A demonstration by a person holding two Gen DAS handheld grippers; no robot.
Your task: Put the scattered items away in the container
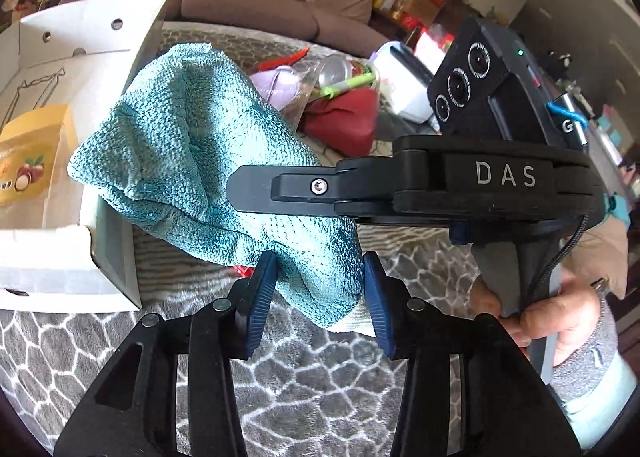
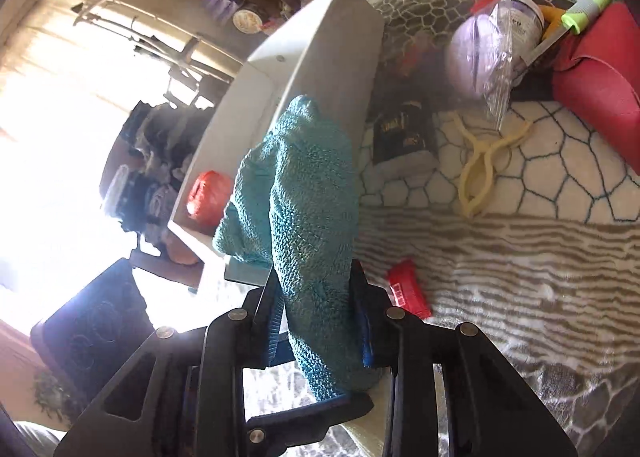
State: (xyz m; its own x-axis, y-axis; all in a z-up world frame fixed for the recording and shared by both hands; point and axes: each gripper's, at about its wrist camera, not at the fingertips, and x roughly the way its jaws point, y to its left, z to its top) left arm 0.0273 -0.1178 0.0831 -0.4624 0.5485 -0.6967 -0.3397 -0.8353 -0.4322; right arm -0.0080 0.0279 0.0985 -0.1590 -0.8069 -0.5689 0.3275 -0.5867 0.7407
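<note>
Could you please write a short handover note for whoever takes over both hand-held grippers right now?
Left hand-held gripper: shut on one end of the teal knitted cloth.
Right hand-held gripper: shut on the same cloth.
The cloth hangs over the rim of the white cardboard box.
Done: a yellow snack packet lies inside.
Left: release the cloth; collect the red pouch, yellow plastic clip, and small red packet.

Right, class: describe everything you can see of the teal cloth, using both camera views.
The teal cloth is a soft, nubbly woven towel, bunched and folded, with a pale underside showing at one low corner. It hangs in the air over the corner of the white cardboard box, above the patterned blanket. Both grippers pinch it: the left gripper at its lower end, the right gripper around its middle.
</note>
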